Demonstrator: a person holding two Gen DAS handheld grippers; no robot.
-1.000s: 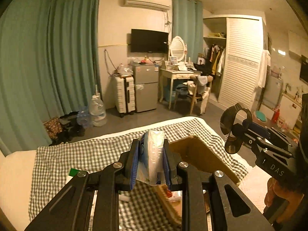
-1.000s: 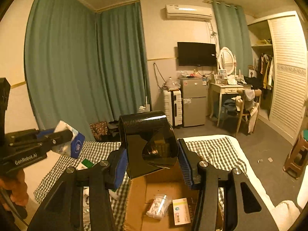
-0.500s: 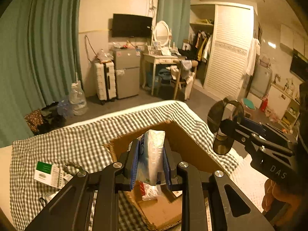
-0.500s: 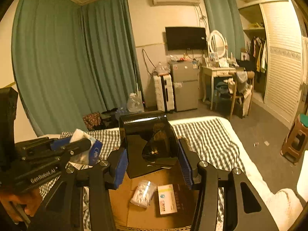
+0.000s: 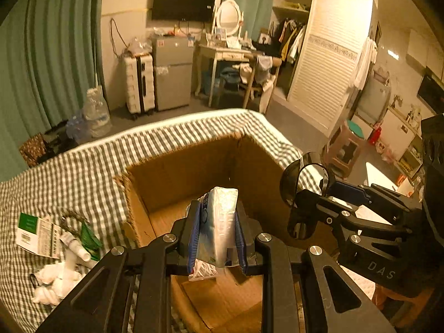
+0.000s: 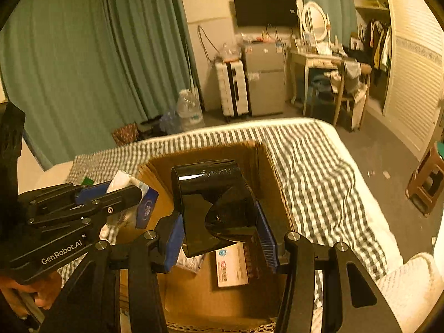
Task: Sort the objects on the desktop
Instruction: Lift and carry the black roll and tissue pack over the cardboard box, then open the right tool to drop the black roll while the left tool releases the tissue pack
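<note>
My left gripper (image 5: 216, 238) is shut on a white and blue tissue pack (image 5: 219, 230) and holds it over the open cardboard box (image 5: 177, 172). It also shows in the right wrist view (image 6: 133, 194). My right gripper (image 6: 220, 230) is shut on a glossy black curved plastic piece (image 6: 213, 197) above the same box (image 6: 266, 172); the piece also shows in the left wrist view (image 5: 302, 183). Inside the box lie a small white carton (image 6: 231, 263) and a clear packet (image 6: 191, 260).
The box sits on a checked cloth (image 5: 77, 166) over a bed. Left of the box lie a green-and-white leaflet (image 5: 36, 233), a small tube (image 5: 75, 247), a green packet (image 5: 90, 238) and white crumpled bits (image 5: 52, 283). A wooden stool (image 6: 427, 180) stands on the floor at right.
Both grippers have moved forward and down over the box, still holding their objects. The box interior now fills more of both views.
</note>
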